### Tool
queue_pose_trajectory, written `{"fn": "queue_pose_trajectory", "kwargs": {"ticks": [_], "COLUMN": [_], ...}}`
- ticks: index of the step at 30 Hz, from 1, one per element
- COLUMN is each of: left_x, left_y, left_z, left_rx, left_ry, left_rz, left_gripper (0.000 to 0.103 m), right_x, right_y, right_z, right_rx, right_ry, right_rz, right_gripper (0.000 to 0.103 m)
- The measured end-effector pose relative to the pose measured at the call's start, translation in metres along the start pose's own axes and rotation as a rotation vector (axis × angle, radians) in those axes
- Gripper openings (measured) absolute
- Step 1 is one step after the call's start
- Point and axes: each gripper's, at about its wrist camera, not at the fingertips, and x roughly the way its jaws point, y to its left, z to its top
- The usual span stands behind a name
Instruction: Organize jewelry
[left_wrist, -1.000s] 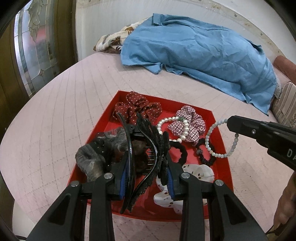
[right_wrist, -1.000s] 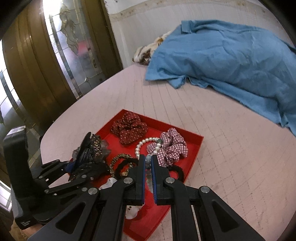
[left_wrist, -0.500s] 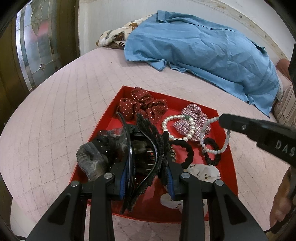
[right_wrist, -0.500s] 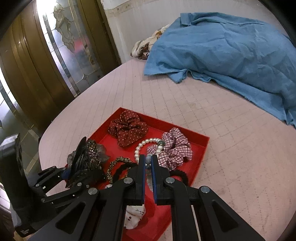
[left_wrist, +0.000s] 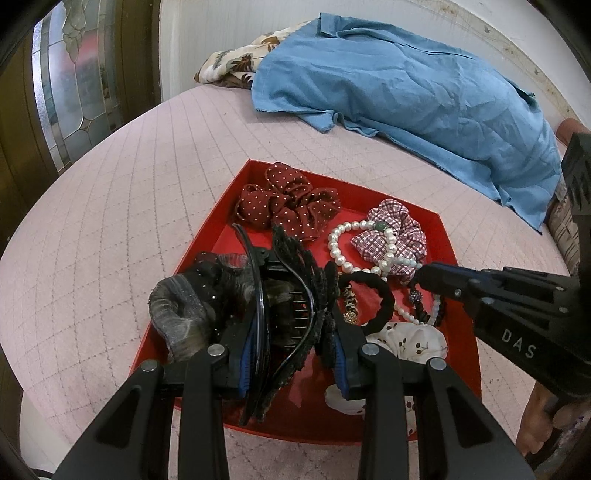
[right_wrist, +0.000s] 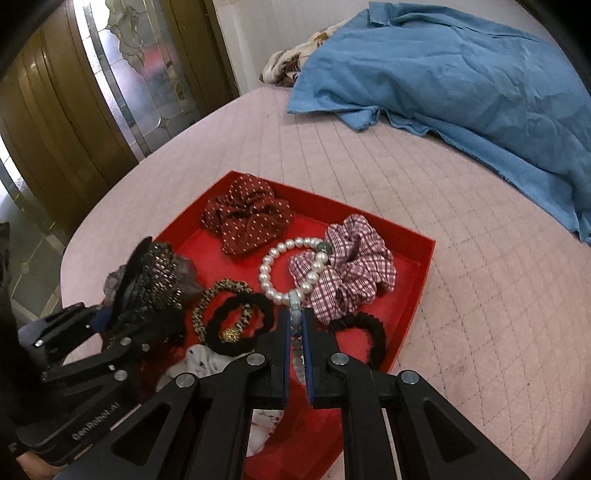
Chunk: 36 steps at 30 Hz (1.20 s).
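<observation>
A glossy sheen is seen on the pearl bracelet (right_wrist: 275, 271), matt cloth on the checked scrunchie (right_wrist: 351, 273), and quilted, soft fabric on the pink bedcover (right_wrist: 461, 295).

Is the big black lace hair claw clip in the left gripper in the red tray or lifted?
Cannot tell: left gripper clamps the black lace hair claw clip over the red tray.

Two black handheld grippers, matte plastic with blue pads

The left gripper (left_wrist: 291, 354) and right gripper (right_wrist: 295, 354) share one build: angular black linkage arms with triangular cut-outs, round silver screws at the joints, blue-lined fingers (right_wrist: 283, 363). White lettering reads "DAS" on the right body, "GenRobot.AI" on the left.
</observation>
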Motion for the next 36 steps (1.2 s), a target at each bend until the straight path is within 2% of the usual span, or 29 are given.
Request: {"fn": "queue_pose_trajectory", "kwargs": {"ticks": [7,9,11,12,18,22,25,27,30,33,36], "left_x": [0.000,0.000,0.000,-0.001,-0.008,-0.013,-0.017,-0.021,-0.030,-0.044,-0.062], "left_y": [0.000,-0.001,-0.001,-0.002,-0.007,-0.011,-0.010,-0.009,-0.007,-0.008,-0.015], "left_z": [0.000,0.000,-0.001,0.000,-0.001,-0.001,-0.002,-0.002,-0.003,-0.005,-0.009], "left_rx": [0.003,0.003,0.001,0.001,0.016,0.033,0.030,0.022,0.015,0.018,0.043], "left_ry": [-0.001,-0.004,-0.008,-0.010,-0.034,-0.063,-0.085,-0.104,-0.150,-0.221,-0.324], "left_rz": [-0.005,-0.005,-0.007,-0.014,-0.042,-0.026,-0.013,0.010,0.098,0.211,0.319], "left_gripper": [0.035,0.042,0.049,0.053,0.064,0.071,0.073,0.076,0.084,0.086,0.097], "right_x": [-0.001,-0.002,-0.004,-0.005,-0.017,-0.027,-0.037,-0.046,-0.060,-0.074,-0.087], "right_y": [-0.002,-0.003,-0.005,-0.005,-0.004,-0.008,-0.013,-0.017,-0.019,-0.020,-0.023], "right_z": [-0.003,-0.003,-0.003,-0.003,-0.003,-0.005,-0.009,-0.014,-0.026,-0.040,-0.056], "right_rx": [0.006,0.020,0.038,0.042,0.046,0.070,0.098,0.111,0.105,0.092,0.089], "right_ry": [-0.002,-0.008,-0.019,-0.024,-0.059,-0.085,-0.108,-0.122,-0.149,-0.178,-0.199], "right_rz": [0.005,0.008,0.011,0.011,0.005,0.004,-0.001,-0.013,-0.043,-0.078,-0.098], "right_gripper": [0.007,0.012,0.029,0.031,0.033,0.045,0.048,0.048,0.052,0.057,0.059]}}
